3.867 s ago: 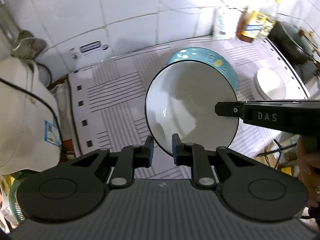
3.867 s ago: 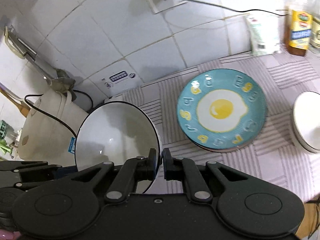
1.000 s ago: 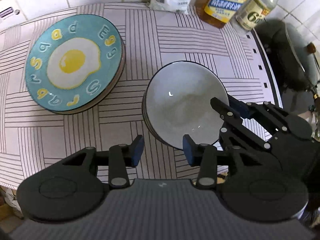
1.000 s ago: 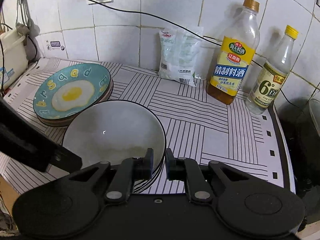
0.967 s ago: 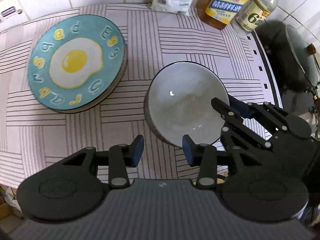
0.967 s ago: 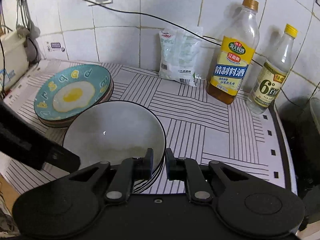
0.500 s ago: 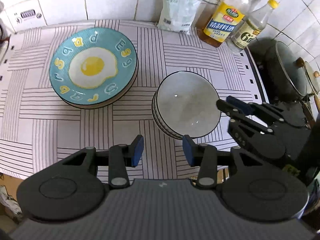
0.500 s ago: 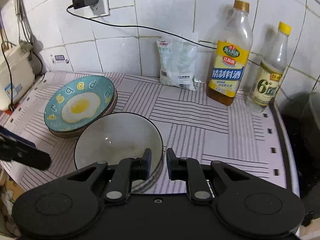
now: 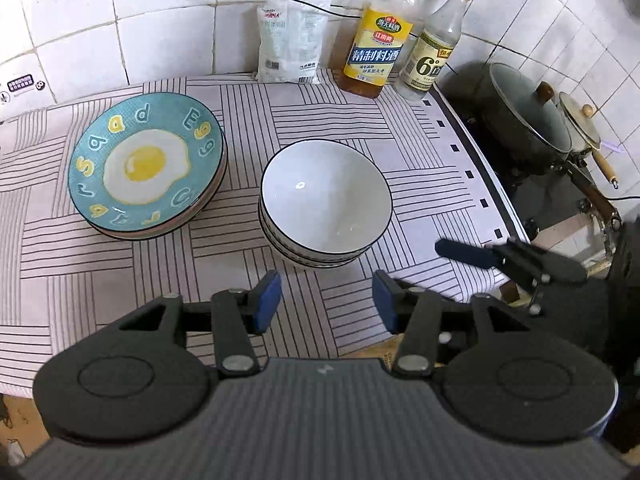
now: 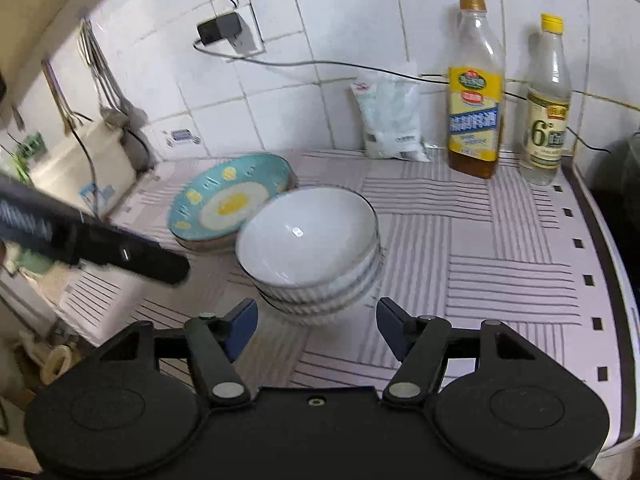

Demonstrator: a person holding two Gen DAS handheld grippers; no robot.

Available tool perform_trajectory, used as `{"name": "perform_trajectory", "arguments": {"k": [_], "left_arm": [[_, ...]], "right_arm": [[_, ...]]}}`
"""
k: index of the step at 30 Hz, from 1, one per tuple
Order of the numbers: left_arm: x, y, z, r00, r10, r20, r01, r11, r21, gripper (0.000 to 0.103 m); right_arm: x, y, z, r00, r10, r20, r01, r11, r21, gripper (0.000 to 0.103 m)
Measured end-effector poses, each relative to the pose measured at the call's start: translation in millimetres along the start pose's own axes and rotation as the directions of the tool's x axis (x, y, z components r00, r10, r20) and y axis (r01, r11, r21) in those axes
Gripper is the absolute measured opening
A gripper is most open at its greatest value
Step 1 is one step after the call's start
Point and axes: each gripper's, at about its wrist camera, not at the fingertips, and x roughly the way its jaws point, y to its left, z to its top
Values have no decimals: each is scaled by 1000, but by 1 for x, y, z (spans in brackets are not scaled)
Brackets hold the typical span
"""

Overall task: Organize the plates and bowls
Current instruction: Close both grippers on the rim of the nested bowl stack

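Note:
A stack of white bowls with dark rims (image 9: pixel 326 204) stands on the striped cloth; it also shows in the right wrist view (image 10: pixel 308 240). To its left lies a stack of plates topped by a teal plate with a fried-egg picture (image 9: pixel 144 164), also in the right wrist view (image 10: pixel 232 200). My left gripper (image 9: pixel 326 300) is open and empty, just in front of the bowls. My right gripper (image 10: pixel 316 326) is open and empty, just in front of the bowl stack; it shows at the right in the left wrist view (image 9: pixel 480 256).
A white bag (image 9: pixel 290 40), an oil bottle (image 9: pixel 380 36) and a vinegar bottle (image 9: pixel 434 44) stand against the tiled back wall. Dark pots (image 9: pixel 524 120) sit on the stove at right. A white appliance (image 10: pixel 88 160) stands at the left. The counter's front edge is close below the grippers.
My right gripper has let go of the bowl, opened wide and drawn back. Both grippers have pulled away from the bowl stack, which rests on the cloth.

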Motion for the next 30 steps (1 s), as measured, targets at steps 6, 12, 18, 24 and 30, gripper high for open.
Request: {"name": "perform_trajectory", "arguments": {"k": [6, 12, 18, 24, 30], "left_arm": [[14, 32, 3, 995, -84, -58, 74, 984, -163, 59], [26, 44, 12, 996, -88, 7, 88, 988, -124, 69], [65, 54, 22, 990, -136, 31, 138, 985, -108, 77], [102, 76, 22, 981, -196, 1, 194, 973, -128, 77], [122, 95, 25, 960, -282, 7, 275, 931, -240, 73]], "right_arm": [[23, 9, -27, 1000, -14, 7, 14, 997, -78, 74], [53, 13, -41, 1000, -14, 19, 16, 997, -80, 76], [85, 18, -49, 995, -94, 39, 98, 989, -108, 87], [104, 22, -47, 996, -61, 67, 71, 983, -168, 88], [116, 20, -32, 992, -51, 115, 68, 987, -142, 90]]}}
